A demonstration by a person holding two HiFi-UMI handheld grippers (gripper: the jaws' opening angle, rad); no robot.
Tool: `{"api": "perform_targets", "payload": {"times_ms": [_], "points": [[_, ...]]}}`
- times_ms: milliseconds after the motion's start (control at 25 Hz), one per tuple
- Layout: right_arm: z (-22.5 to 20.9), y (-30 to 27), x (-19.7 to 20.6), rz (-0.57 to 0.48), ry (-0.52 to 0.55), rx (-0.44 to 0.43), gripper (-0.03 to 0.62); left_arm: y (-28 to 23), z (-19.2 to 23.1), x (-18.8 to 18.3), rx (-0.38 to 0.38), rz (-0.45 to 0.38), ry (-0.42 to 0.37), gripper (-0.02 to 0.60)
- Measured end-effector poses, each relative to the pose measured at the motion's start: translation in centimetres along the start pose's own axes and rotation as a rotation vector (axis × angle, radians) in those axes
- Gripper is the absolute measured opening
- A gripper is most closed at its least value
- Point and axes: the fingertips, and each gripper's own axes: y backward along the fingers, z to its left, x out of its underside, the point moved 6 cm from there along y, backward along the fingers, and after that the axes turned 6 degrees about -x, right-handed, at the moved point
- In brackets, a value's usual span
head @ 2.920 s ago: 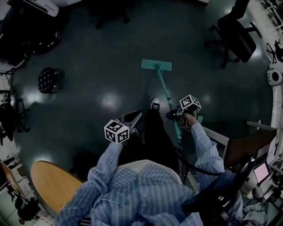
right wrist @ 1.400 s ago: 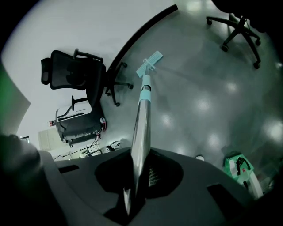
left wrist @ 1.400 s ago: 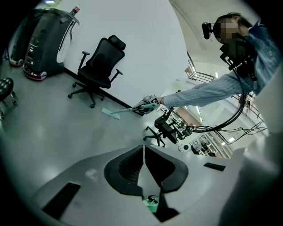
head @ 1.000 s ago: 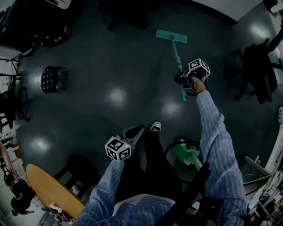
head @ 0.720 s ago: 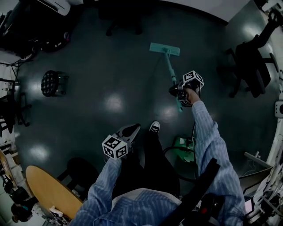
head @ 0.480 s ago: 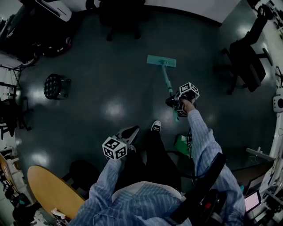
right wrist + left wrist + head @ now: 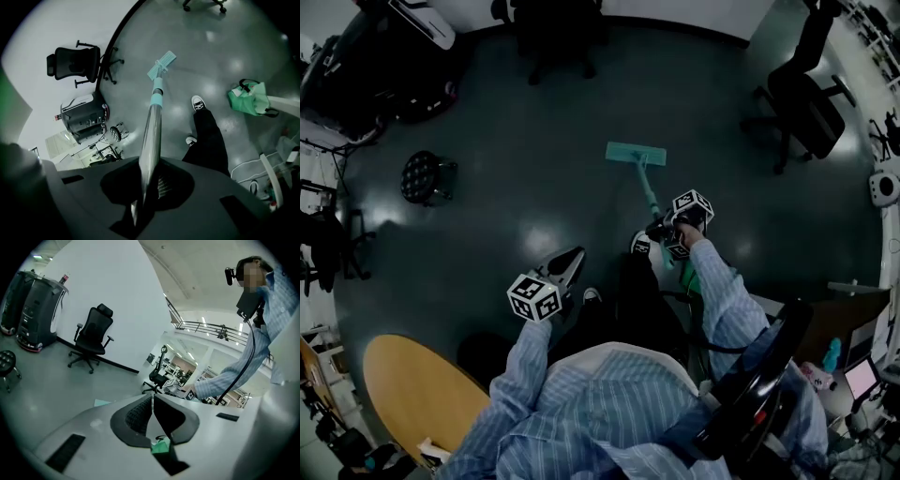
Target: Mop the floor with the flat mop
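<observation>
Flat mop in right hand-held gripper

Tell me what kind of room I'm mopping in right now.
Most likely an open office or lab: a wheeled office chair, a round wooden table, and a large grey machine against the wall, all on a smooth dark floor.
</observation>
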Motion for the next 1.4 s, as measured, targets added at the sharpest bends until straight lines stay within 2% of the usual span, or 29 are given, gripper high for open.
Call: {"api": "perform_targets", "payload": {"times_ms": [240, 520, 800, 1000, 1200, 1400], "points": [[-2.6, -3.5, 9.2, -0.021, -0.042, -0.017, 0.057, 8.8, 2.5, 2.0, -0.015, -0.023, -0.028, 0.015], [-6.4, -6.4, 18.2, -0.021, -0.046, -0.009, 0.057, 14.8, 3.1, 4.9, -0.034, -0.054, 0.031, 0.015], [-10.8, -6.2, 24.7, 0.029, -0.042, -0.001, 0.057, 16.7, 1.9, 7.5, -0.053, -0.109, 0.082, 0.015], [-13.7, -4.8, 27.7, 0.066, -0.04, 0.01, 0.057, 16.8, 0.1, 9.0, -0.04, -0.137, 0.118, 0.015], [-16.9, -3.0, 31.3, 0.105, -0.034, -0.002, 0.057, 15.7, -3.5, 9.5, -0.03, -0.141, 0.085, 0.015], [-20.3, -0.2, 32.6, 0.165, 0.024, 0.032, 0.057, 14.5, -8.1, 10.1, -0.048, -0.18, 0.07, 0.015]]}}
